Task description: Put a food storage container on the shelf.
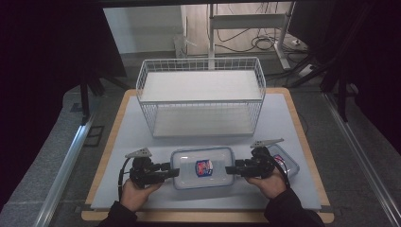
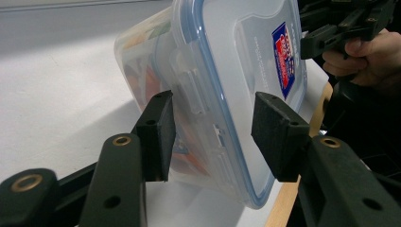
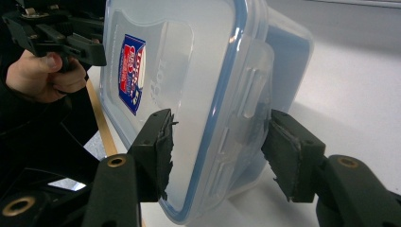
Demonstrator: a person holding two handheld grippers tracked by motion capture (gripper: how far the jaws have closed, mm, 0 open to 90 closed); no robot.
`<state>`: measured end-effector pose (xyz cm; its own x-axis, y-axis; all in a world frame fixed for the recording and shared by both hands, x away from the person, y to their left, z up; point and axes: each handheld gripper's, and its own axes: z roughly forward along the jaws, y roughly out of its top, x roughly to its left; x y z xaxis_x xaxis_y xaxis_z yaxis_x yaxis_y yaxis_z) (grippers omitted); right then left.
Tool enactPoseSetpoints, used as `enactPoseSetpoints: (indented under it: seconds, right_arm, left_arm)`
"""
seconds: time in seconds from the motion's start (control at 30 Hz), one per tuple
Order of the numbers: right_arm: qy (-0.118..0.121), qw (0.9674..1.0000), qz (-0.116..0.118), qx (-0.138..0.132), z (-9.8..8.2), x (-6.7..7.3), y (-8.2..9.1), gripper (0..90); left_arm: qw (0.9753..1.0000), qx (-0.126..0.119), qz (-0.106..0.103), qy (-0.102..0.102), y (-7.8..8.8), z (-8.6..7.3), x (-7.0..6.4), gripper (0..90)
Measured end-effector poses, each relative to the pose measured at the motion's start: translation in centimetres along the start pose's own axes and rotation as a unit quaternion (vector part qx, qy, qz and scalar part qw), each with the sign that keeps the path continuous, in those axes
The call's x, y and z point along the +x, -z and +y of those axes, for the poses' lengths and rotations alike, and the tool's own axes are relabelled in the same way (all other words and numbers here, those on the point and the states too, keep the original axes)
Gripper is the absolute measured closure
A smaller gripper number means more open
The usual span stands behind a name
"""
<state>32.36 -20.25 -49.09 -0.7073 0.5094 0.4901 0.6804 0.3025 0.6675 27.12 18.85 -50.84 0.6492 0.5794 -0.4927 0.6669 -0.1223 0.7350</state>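
A clear plastic food container [image 1: 203, 167] with a blue-rimmed snap lid and a red-and-blue label lies flat on the grey table mat [image 1: 142, 132], near the person's edge and in front of the white wire basket shelf [image 1: 201, 94]. The left gripper [image 1: 174, 171] meets the container's left short end and the right gripper [image 1: 231, 169] its right short end, so the box sits directly between the two. In the left gripper view the left gripper [image 2: 213, 137] has its jaws straddling the end latch, one pad against the lid face and the other at the base side; they appear clamped on the box. The right gripper view shows the right gripper [image 3: 220, 153] gripping the opposite latch end the same way. A second, smaller lidded container [image 1: 286, 161] lies just beside the right hand [image 1: 270, 182].
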Motion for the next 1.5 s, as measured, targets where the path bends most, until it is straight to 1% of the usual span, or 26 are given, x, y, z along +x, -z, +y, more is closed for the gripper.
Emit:
enactPoseSetpoints:
  seconds: [0.13,0.23,0.27,0.3,0.33,0.4,0.43,0.5,0.6,0.63,0.67,0.7,0.77,0.8,0.87,0.93,0.97,1.03,1.13,1.27,1.5]
  right_arm:
    - [-0.008,1.0,0.002,-0.001,0.0,-0.1,0.0,44.9]
    - [-0.01,0.9999,0.003,0.0,-0.1,-0.1,0.0,44.8]
    - [-0.011,0.9999,0.004,0.0,-0.1,-0.1,0.0,44.8]
    - [-0.014,0.9999,0.005,0.001,-0.1,-0.1,0.0,44.7]
    - [-0.016,0.9999,0.004,0.002,-0.1,-0.2,0.0,44.7]
    - [-0.018,0.9998,0.005,0.001,-0.1,-0.2,0.0,44.7]
    - [-0.015,0.9999,0.004,0.001,-0.1,-0.2,0.0,44.5]
    - [-0.017,0.9998,0.004,0.003,-0.1,-0.1,0.0,44.5]
    - [-0.016,0.9999,0.001,0.003,-0.1,0.0,0.0,44.8]
    - [-0.018,0.9998,0.0,0.002,-0.2,0.0,0.0,44.9]
    - [-0.023,0.9997,0.0,0.0,-0.2,0.0,0.0,45.1]
    - [-0.035,0.9994,0.002,-0.005,-0.3,-0.1,0.0,45.7]
    - [-0.051,0.9986,0.004,-0.01,-0.3,-0.1,0.0,47.5]
    - [-0.055,0.9984,0.003,-0.014,-0.3,-0.1,0.1,48.4]
    - [-0.049,0.9986,-0.008,-0.018,-0.1,0.3,0.1,49.3]
    - [-0.038,0.9989,-0.019,-0.021,0.0,0.5,0.1,49.7]
    - [-0.038,0.9988,-0.021,-0.022,0.0,0.5,0.1,49.7]
    - [-0.043,0.9985,-0.02,-0.026,0.0,0.4,0.1,49.8]
    - [-0.042,0.9982,-0.022,-0.035,0.1,0.5,0.3,49.8]
    - [-0.033,0.9979,-0.023,-0.05,0.7,0.8,1.0,49.9]
    - [-0.017,0.9977,-0.021,-0.061,1.7,1.4,1.5,49.9]
  left_arm:
    - [1.0,-0.005,0.0,0.006,-0.3,-0.1,0.2,48.9]
    - [0.9999,0.0,-0.003,0.016,-0.5,-0.1,0.3,46.9]
    - [0.9997,0.006,-0.005,0.022,-0.6,-0.2,0.4,45.6]
    - [0.9995,0.009,-0.012,0.029,-0.7,-0.3,0.6,44.3]
    - [0.9991,0.009,-0.016,0.039,-0.7,-0.3,0.7,44.2]
    - [0.9988,0.009,-0.019,0.044,-0.7,-0.3,0.8,44.5]
    - [0.9987,0.008,-0.019,0.047,-0.7,-0.2,0.9,45.3]
    - [0.9979,0.006,-0.027,0.059,-0.6,-0.3,1.1,47.2]
    - [0.996,-0.001,-0.042,0.079,-0.4,-0.4,1.5,50.7]
    - [0.9956,-0.003,-0.044,0.083,-0.4,-0.4,1.5,51.4]
    - [0.995,-0.003,-0.044,0.09,-0.4,-0.3,1.5,51.5]
    - [0.9946,-0.006,-0.043,0.094,-0.4,-0.3,1.6,51.8]
    - [0.9941,-0.014,-0.038,0.101,-0.5,-0.2,1.5,52.4]
    - [0.9945,-0.016,-0.034,0.098,-0.4,-0.1,1.4,52.8]
    - [0.9955,-0.017,-0.022,0.09,-0.4,0.2,1.2,53.2]
    - [0.9956,-0.02,-0.017,0.09,-0.4,0.3,1.1,53.2]
    - [0.9954,-0.022,-0.018,0.092,-0.4,0.3,1.2,53.1]
    - [0.9956,-0.021,-0.015,0.09,-0.5,0.4,1.2,53.1]
    - [0.996,-0.026,-0.013,0.084,-0.5,0.7,0.9,52.9]
    - [0.997,-0.032,-0.011,0.069,-0.2,1.5,0.4,52.8]
    - [0.9982,-0.038,-0.001,0.047,0.8,2.9,-0.3,52.8]
